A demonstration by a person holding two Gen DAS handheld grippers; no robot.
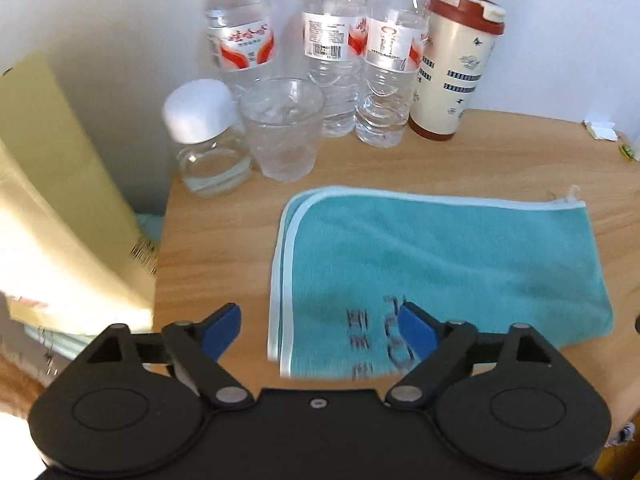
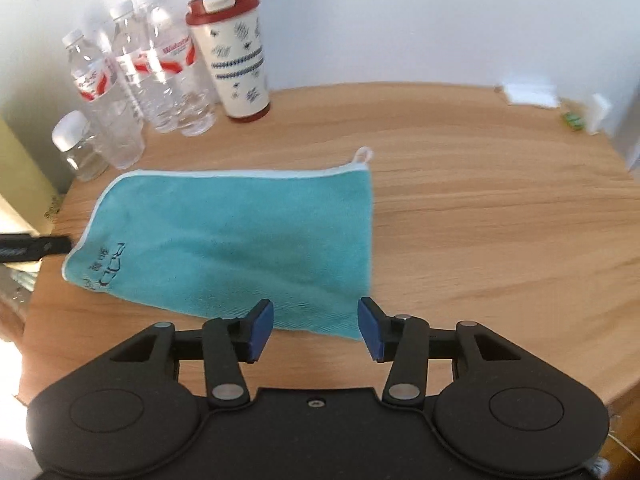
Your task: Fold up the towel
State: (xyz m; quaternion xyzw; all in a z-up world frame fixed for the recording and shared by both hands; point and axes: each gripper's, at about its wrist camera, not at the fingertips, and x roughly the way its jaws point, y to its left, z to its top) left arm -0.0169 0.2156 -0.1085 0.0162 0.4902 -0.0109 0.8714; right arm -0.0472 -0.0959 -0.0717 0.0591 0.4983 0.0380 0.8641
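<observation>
Towel (image 1: 440, 264), teal, folded in half, lies flat on wooden table (image 2: 500, 208), in front of water bottles (image 1: 336, 40) and red-lidded cup (image 1: 456, 64). Left gripper (image 1: 320, 330) jaws released, spread wide over towel's near printed corner, not touching. Right gripper (image 2: 316, 328) jaws released, hovering just before towel's near edge at the folded end, gripping nothing.

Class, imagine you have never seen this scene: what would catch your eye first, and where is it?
The teal towel, already folded over, lies flat mid-table with dark lettering at its left end. Behind it, against the wall, stand clear water bottles and a cream tumbler with a red lid. Both tools, left tool and right tool, hover open at the towel's near edge.
</observation>
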